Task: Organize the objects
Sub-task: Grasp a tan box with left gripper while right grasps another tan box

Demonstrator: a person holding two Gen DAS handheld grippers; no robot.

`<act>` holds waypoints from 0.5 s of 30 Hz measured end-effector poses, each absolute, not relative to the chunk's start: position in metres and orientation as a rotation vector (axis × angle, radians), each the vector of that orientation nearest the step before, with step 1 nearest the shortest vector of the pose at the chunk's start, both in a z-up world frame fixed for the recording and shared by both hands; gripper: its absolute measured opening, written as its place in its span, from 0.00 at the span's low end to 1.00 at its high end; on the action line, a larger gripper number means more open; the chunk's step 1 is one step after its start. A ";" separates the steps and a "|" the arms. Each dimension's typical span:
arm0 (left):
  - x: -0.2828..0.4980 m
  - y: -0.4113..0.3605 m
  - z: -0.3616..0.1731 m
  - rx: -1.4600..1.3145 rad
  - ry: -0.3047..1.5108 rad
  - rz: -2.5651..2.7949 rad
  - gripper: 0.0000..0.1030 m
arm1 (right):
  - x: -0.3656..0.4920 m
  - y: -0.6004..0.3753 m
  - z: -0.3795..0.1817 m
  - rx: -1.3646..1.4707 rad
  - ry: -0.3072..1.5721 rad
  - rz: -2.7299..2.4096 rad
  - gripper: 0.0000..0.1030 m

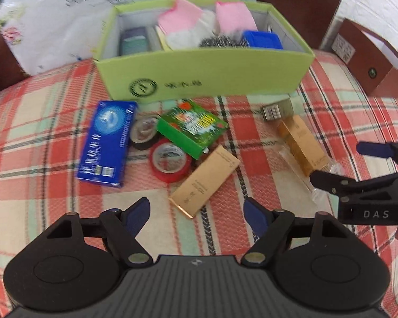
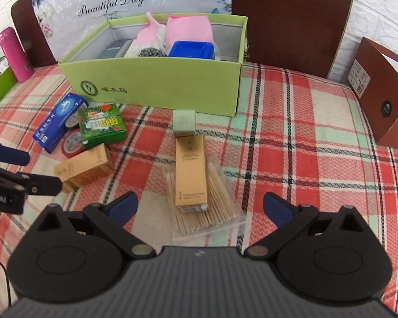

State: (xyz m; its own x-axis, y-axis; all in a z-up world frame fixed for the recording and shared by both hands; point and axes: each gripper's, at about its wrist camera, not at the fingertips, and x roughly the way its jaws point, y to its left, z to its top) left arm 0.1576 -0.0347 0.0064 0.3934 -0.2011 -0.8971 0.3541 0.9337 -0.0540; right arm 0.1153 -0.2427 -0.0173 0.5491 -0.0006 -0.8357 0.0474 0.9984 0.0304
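Plaid cloth (image 2: 291, 143) lies under everything — my right gripper (image 2: 199, 209) hangs wide open and empty over a tan carton (image 2: 191, 172) resting on a bag of wooden sticks (image 2: 215, 212). My left gripper (image 1: 196, 212) gapes too, gripping nothing, near a second tan carton (image 1: 204, 182). Behind stands the green box (image 2: 159, 84), already holding a blue tray (image 2: 191, 49).
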 end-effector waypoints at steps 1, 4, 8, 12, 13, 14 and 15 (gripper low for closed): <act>0.161 -0.036 0.002 0.157 1.129 -0.355 0.70 | 0.117 -0.243 -0.019 0.051 0.988 -0.027 0.91; 0.167 -0.040 -0.008 0.158 1.161 -0.346 0.67 | 0.125 -0.243 -0.021 0.053 0.981 -0.035 0.82; 0.173 -0.043 -0.013 0.143 1.167 -0.349 0.61 | 0.136 -0.243 -0.025 0.042 0.982 -0.049 0.61; 0.180 -0.046 -0.020 0.149 1.181 -0.340 0.57 | 0.142 -0.243 -0.028 0.045 0.999 -0.032 0.42; 0.181 -0.046 -0.022 0.154 1.188 -0.335 0.52 | 0.142 -0.242 -0.028 0.051 1.005 -0.021 0.32; 0.181 -0.046 -0.025 0.155 1.198 -0.333 0.45 | 0.142 -0.241 -0.028 0.051 1.010 -0.018 0.30; 0.181 -0.045 -0.027 0.150 1.206 -0.336 0.44 | 0.141 -0.239 -0.027 0.048 1.018 -0.012 0.30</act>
